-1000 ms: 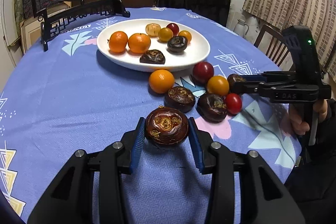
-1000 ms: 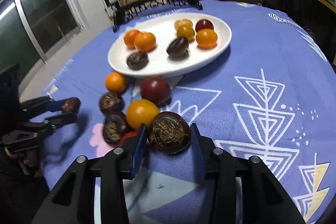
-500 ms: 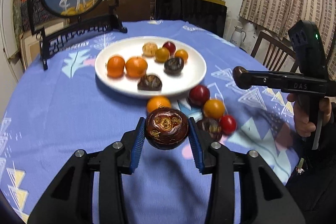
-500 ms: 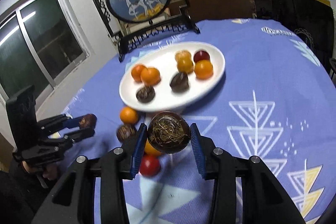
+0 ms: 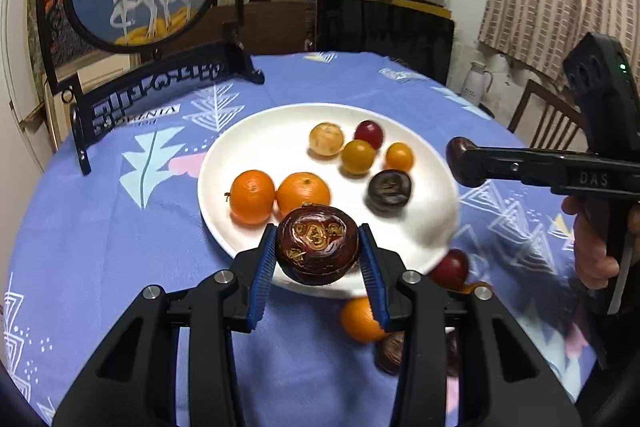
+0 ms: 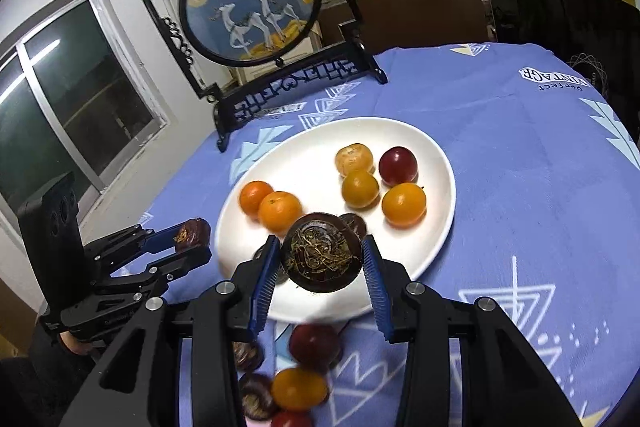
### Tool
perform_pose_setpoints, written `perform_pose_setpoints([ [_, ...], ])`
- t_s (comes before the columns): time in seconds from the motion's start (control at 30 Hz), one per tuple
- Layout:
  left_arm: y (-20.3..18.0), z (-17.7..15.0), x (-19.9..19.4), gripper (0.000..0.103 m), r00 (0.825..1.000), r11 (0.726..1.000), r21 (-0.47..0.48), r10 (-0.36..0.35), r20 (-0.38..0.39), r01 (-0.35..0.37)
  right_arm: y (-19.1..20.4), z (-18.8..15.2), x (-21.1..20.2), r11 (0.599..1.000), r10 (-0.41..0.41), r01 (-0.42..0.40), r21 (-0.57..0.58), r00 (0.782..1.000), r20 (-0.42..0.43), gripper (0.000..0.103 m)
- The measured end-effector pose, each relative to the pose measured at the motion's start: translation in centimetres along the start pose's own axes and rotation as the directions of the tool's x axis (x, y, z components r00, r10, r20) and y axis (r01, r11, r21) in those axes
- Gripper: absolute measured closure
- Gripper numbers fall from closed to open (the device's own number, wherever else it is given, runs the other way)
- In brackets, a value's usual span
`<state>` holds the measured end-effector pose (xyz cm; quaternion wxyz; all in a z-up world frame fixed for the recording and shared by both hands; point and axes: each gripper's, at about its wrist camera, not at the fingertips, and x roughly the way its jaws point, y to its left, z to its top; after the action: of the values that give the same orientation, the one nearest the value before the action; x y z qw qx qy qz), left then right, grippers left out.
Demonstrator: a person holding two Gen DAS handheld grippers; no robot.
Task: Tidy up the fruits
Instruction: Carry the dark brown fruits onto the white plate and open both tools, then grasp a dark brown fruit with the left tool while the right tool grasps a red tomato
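Partly done. Counted on the white oval ceramic plate (image 5: 224,155): two orange mandarins (image 5: 252,195), one pale tan round fruit (image 5: 326,139), one dark red round fruit (image 5: 368,131), two yellow-orange round fruits (image 5: 358,156), and one dark brown water chestnut (image 5: 389,187) in plain sight. Possibly a second near the plate's near edge, mostly hidden behind the fingers.

In transit, both above the plate's near edge:
- Clamped tight in the left gripper (image 5: 318,231): one glossy brown chestnut (image 5: 318,255).
- Clamped tight in the right gripper (image 6: 320,241): one rough dark chestnut (image 6: 320,259).

Left to move, loose on the blue patterned tablecloth (image 5: 120,247) just off the plate's near edge, blurred and partly hidden:
- one loose mandarin (image 5: 360,319)
- one large red fruit (image 6: 314,347)
- one loose yellow-orange fruit (image 6: 298,389)
- one small red fruit (image 6: 292,419)
- two loose dark chestnuts (image 6: 256,403)

By this reckoning: seven or eight plated, two carried, six waiting. Roughly past halfway.
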<state>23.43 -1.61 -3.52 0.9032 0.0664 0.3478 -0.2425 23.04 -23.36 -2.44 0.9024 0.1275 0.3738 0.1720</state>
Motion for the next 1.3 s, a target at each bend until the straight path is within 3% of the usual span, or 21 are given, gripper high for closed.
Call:
perform_pose_setpoints([
  [0.13, 1.0, 0.2, 2.2, 0.061, 0.999, 1.0, -0.029, 0.008, -0.045, -0.009, -1.3, 0.2, 1.7, 0.999, -0.022, 0.022, 0.023, 1.0, -0.002, 0.059],
  [0.17, 1.2, 0.2, 2.4, 0.056, 0.999, 0.999, -0.035, 0.011, -0.045, -0.013, -1.8, 0.3, 1.8, 0.999, -0.016, 0.016, 0.036, 1.0, 0.003, 0.059],
  [0.23, 1.5, 0.1, 2.2, 0.037, 0.999, 0.999, -0.044, 0.022, -0.031, -0.023, -2.4, 0.2, 1.7, 0.998, -0.014, 0.013, 0.055, 1.0, 0.016, 0.056],
  [0.27, 1.5, 0.2, 1.9, 0.035, 1.0, 0.999, -0.047, 0.021, -0.019, -0.022, -2.7, 0.1, 1.5, 0.998, -0.012, 0.011, 0.064, 1.0, 0.02, 0.056],
  [0.4, 1.3, -0.2, 0.6, 0.034, 1.0, 0.999, -0.049, 0.001, 0.0, -0.001, -3.6, -0.7, 1.0, 0.995, -0.004, 0.001, 0.104, 1.0, 0.02, 0.055],
  [0.6, -0.5, -3.1, -1.4, 0.034, 0.998, 0.999, 0.019, -0.032, -0.049, 0.033, -3.1, -3.6, -0.1, 0.996, 0.023, -0.021, 0.088, 0.999, -0.023, 0.055],
  [0.97, -2.7, -8.4, -4.9, 0.034, 0.993, 0.997, 0.043, -0.059, -0.101, 0.064, 2.6, -10.8, -3.8, 0.992, 0.059, -0.073, -0.106, 0.99, -0.131, 0.056],
  [1.1, -3.2, -9.2, -5.2, 0.034, 0.992, 0.997, 0.03, -0.068, -0.107, 0.071, 3.8, -11.9, -3.8, 0.988, 0.017, -0.039, -0.15, 0.989, -0.147, 0.056],
  [1.3, -4.8, -9.9, -5.2, 0.034, 0.988, 0.994, 0.044, -0.093, -0.123, 0.099, 3.1, -12.0, -2.1, 0.994, 0.015, -0.034, -0.103, 0.983, -0.181, 0.056],
])
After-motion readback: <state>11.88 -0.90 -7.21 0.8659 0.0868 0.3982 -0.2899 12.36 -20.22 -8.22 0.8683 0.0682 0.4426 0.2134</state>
